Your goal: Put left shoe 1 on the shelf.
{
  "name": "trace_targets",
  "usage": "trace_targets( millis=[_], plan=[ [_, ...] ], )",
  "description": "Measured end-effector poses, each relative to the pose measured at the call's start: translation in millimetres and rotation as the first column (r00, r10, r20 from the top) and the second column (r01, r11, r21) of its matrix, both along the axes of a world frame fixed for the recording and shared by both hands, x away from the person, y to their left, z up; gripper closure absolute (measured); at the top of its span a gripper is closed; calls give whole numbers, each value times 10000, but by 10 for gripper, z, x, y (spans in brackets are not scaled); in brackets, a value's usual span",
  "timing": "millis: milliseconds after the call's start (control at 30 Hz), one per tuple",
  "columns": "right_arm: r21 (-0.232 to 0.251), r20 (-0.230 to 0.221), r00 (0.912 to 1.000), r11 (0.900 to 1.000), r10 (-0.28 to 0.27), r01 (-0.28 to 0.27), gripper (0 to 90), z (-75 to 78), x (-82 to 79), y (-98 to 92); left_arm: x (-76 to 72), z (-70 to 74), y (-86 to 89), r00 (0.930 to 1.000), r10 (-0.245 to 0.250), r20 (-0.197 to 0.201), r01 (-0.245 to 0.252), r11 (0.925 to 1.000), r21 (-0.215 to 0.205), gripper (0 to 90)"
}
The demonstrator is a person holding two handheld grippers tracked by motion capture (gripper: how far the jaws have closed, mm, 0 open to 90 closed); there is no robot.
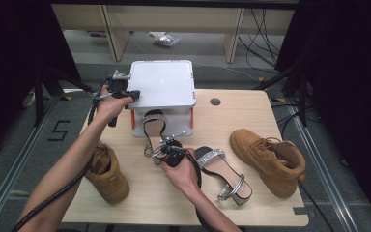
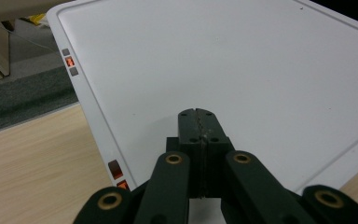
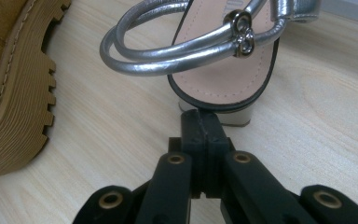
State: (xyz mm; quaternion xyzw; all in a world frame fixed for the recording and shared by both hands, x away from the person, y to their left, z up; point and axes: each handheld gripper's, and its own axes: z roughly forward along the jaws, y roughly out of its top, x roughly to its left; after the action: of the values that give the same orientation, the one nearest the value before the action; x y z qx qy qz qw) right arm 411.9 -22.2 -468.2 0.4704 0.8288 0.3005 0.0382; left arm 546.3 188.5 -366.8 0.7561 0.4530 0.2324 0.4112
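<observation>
A silver-strapped sandal (image 1: pixel 153 126) lies with its toe under a white-topped stand (image 1: pixel 163 83) and its heel toward me. My right gripper (image 1: pixel 164 152) is shut, with nothing between its jaws. In the right gripper view its tip (image 3: pixel 199 119) sits right at the sandal's block heel (image 3: pixel 223 114), below the looped silver ankle strap (image 3: pixel 177 51); I cannot tell whether it touches. My left gripper (image 1: pixel 134 93) is shut and empty at the stand's left edge. In the left gripper view its tip (image 2: pixel 198 117) rests low over the white top (image 2: pixel 223 56).
A second silver sandal (image 1: pixel 223 173) lies to the right of my right hand. One tan boot (image 1: pixel 107 170) stands at the front left, its lugged sole (image 3: pixel 18 98) close to the right gripper. Another tan boot (image 1: pixel 268 160) lies at the right. The wooden table (image 1: pixel 251 108) ends just behind the stand.
</observation>
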Motion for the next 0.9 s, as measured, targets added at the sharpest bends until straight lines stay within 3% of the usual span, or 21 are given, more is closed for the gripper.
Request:
trace_targets(
  millis=[233,467,567,700,867,900],
  plan=[
    [66,-25,10000,10000,-55,55,900,7,-1,19,1,2,2,10000,-8,-12,8,10000,8,894],
    [53,478,9988,10000,-60,57,900,31,32,61,-1,2,5,10000,-24,-22,24,10000,-13,894],
    [64,351,9991,9997,-239,237,900,47,49,89,0,0,9,10000,-59,-26,59,10000,-63,894],
    [0,753,9970,9999,-160,160,900,53,83,109,-2,2,6,10000,-39,-31,39,10000,-20,894],
    [19,864,9958,9995,-307,307,900,63,131,141,2,-1,7,10000,-65,-25,65,9999,-106,894],
    [-91,1163,9931,9998,-155,167,900,65,163,145,1,-2,9,10000,-75,-30,74,9999,-108,894]
  ],
)
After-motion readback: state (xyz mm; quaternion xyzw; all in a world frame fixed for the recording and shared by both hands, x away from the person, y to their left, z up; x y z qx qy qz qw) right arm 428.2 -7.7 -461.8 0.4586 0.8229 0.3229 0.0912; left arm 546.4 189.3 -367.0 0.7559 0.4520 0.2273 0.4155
